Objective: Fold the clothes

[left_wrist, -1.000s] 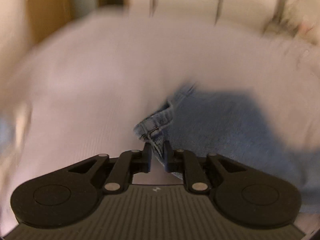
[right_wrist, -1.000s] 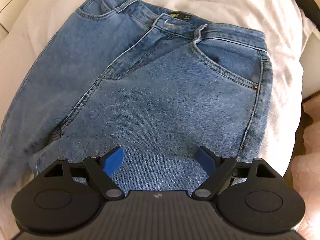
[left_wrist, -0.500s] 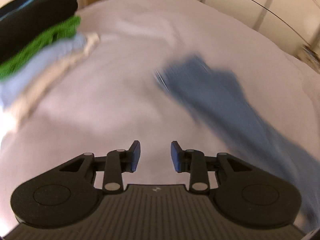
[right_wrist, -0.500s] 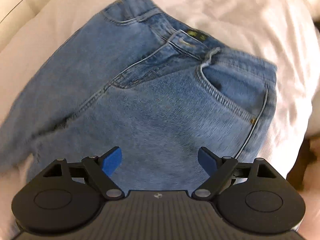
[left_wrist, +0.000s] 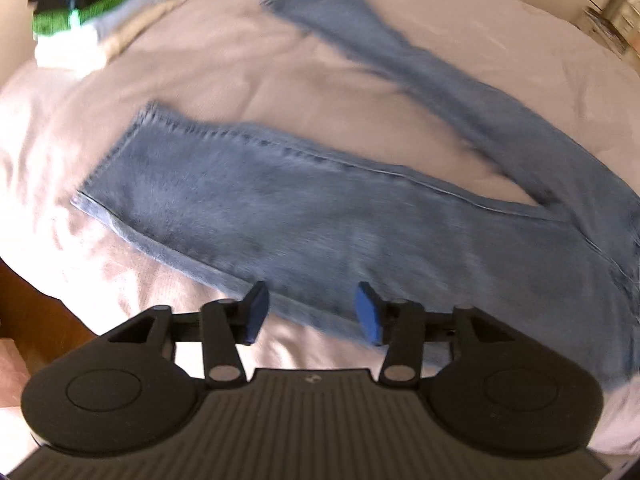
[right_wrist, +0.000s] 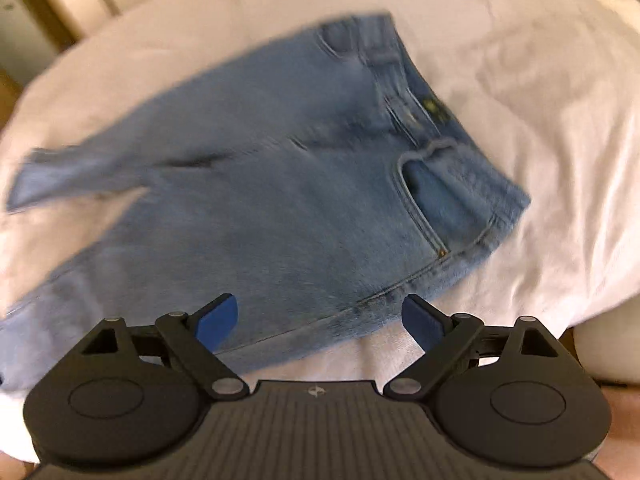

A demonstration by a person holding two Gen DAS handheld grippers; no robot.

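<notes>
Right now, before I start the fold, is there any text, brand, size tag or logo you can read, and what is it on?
Nothing readable in either view.
Label inside the waistband of the jeans: a dark patch with yellowish marks, too blurred to read.
Right claw body: a small pale emblem, no letters.
Left claw body: the same emblem, no letters.

The jeans (left_wrist: 304, 208) are mid-blue denim, faded paler along the seams and hems, with tan stitching and a small copper rivet at the pocket (right_wrist: 436, 204). A dark label with a yellowish mark sits at the waistband. The bed (left_wrist: 280, 76) is covered in plain white-pink sheet. The pile (left_wrist: 100, 4) shows black, bright green, pale blue, cream and white layers. Both grippers, left (left_wrist: 312, 316) and right (right_wrist: 320, 320), are black with blue pads (left_wrist: 366, 312).
</notes>
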